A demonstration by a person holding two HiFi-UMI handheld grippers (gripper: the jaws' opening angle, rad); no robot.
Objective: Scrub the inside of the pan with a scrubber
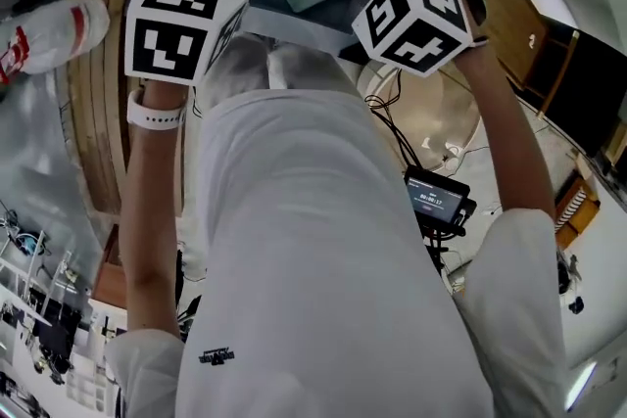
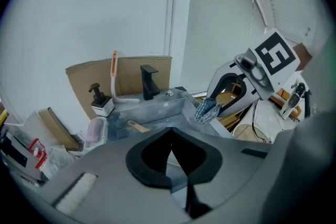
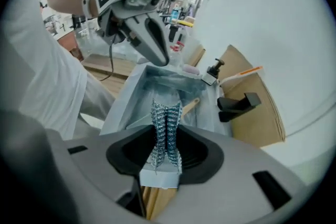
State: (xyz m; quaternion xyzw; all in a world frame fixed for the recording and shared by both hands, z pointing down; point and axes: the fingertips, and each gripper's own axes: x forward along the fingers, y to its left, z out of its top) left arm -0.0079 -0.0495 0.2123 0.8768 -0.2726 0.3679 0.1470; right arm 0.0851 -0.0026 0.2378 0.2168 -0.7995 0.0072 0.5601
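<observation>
Over the sink, by the white wall:
- Grey rectangular basin (image 3: 123, 102): holds a light wooden handle (image 3: 190, 106) lying aslant; what it belongs to can't be made out.
- Behind basin: black angular tap (image 2: 148, 81), white pump bottle w/ black top (image 2: 100, 101), brown cardboard sheet (image 2: 131, 73).
- Silvery-blue wire-mesh scrubber (image 3: 166, 115): crumpled, folded lengthwise, pinched in R gripper (image 3: 167, 131), held up over basin.
- L gripper (image 2: 169, 134): jaws pressed together, nothing between, raised near R gripper.
</observation>
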